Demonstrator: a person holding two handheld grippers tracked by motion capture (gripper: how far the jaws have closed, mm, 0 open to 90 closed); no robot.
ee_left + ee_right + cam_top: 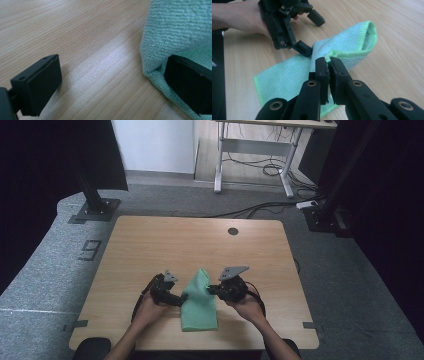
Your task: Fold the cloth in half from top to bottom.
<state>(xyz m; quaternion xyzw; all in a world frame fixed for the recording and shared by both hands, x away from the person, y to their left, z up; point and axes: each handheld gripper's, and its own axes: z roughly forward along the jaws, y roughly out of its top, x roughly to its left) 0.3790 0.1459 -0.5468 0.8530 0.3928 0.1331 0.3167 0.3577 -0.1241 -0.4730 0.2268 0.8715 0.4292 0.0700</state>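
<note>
A green microfibre cloth [199,304] lies on the wooden table [200,245] near its front edge, with its far end folded up and over. My right gripper [329,64] is shut on the cloth's [352,42] hemmed edge and holds that fold raised off the table. My left gripper [112,80] is open at the cloth's [175,30] left edge: one jaw rests on the cloth, the other over bare wood. In the high view the left gripper [176,299] sits left of the cloth and the right gripper [212,290] right of it.
A round cable hole [233,231] sits at the table's far edge. Black stand bases [95,210] rest on the grey floor at the back left and back right. A white desk frame [250,150] with cables stands behind.
</note>
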